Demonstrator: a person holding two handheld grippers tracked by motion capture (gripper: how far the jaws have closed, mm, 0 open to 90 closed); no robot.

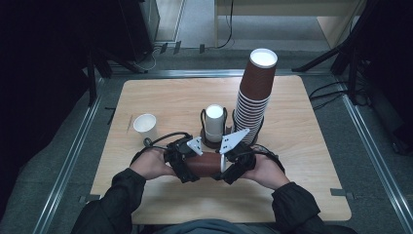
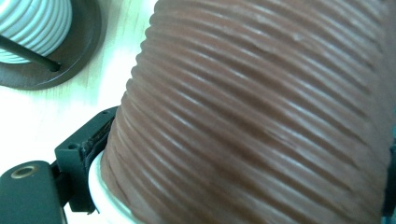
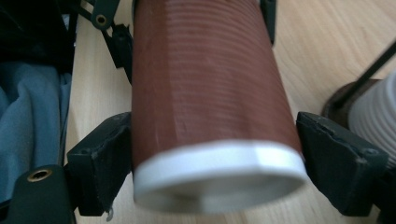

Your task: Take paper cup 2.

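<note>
Brown cup (image 1: 204, 165) lifted sideways at table's 6 o'clock, clamped by left hand-held gripper (image 1: 187, 163) and right hand-held gripper (image 1: 225, 165); placing remains.

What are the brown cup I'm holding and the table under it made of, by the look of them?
The brown cup, clamped between the right gripper jaws and also held by the left gripper, looks like paper: matte ribbed wall, rolled white rim slightly squashed flat at the front. The table looks like light wood or wood-look laminate, with visible grain and a smooth, low-sheen surface; which one I cannot tell.
</note>
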